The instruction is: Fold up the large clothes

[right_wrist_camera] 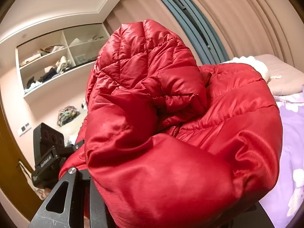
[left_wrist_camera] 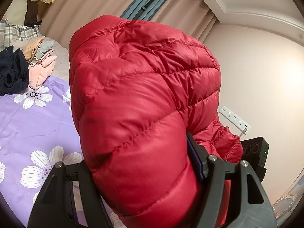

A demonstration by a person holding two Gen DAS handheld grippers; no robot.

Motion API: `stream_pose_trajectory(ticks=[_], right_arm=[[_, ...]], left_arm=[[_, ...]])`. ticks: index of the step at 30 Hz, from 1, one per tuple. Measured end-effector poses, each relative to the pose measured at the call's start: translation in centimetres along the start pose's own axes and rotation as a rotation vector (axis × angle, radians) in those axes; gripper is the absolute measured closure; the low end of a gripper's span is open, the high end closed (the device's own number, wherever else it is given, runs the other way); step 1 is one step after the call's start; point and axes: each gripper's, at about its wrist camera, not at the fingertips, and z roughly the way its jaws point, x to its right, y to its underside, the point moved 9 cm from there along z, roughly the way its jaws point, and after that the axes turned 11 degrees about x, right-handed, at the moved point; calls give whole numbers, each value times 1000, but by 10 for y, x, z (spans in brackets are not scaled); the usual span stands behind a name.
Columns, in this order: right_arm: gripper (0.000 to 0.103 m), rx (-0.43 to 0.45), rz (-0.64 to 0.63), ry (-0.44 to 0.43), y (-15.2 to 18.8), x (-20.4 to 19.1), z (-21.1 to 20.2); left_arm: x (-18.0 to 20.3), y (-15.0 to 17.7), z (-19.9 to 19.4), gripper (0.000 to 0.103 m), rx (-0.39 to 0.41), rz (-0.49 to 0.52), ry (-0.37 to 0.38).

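A red quilted down jacket (left_wrist_camera: pixel 144 98) bulges between the left gripper (left_wrist_camera: pixel 138 172) fingers, clamped and lifted above a purple floral bedsheet (left_wrist_camera: pixel 28 125); the right gripper (right_wrist_camera: pixel 171 199) grip cannot be told. Wall shelves (right_wrist_camera: pixel 62 47) hold jumbled clothing.

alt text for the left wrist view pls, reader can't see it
A puffy red quilted jacket fills the frame, bunched between the fingers of the left gripper. Behind it lies a purple floral bedsheet with a pile of clothes at its far end, before beige curtains.
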Motion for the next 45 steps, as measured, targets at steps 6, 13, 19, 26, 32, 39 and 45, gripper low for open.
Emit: stream_pose_trajectory(ticks=[6, 13, 19, 26, 32, 39, 45], right_arm=[[59, -7, 13, 46, 1, 11, 1], [59, -42, 11, 123, 6, 47, 15], [59, -96, 8, 136, 14, 74, 55], [59, -247, -38, 241, 64, 122, 131], [59, -441, -161, 386, 142, 167, 179], [49, -401, 3, 387, 171, 181, 165], [41, -437, 43, 434, 169, 173, 136]], left_arm=[[0, 16, 27, 35, -57, -7, 10], [-23, 38, 73, 34, -105, -39, 0], [-63, 42, 115, 34, -122, -39, -45], [-146, 87, 170, 34, -174, -14, -208], [-235, 157, 208, 25, -288, 37, -354], [-242, 162, 202, 18, -283, 104, -406], [-242, 154, 185, 13, -304, 95, -486]])
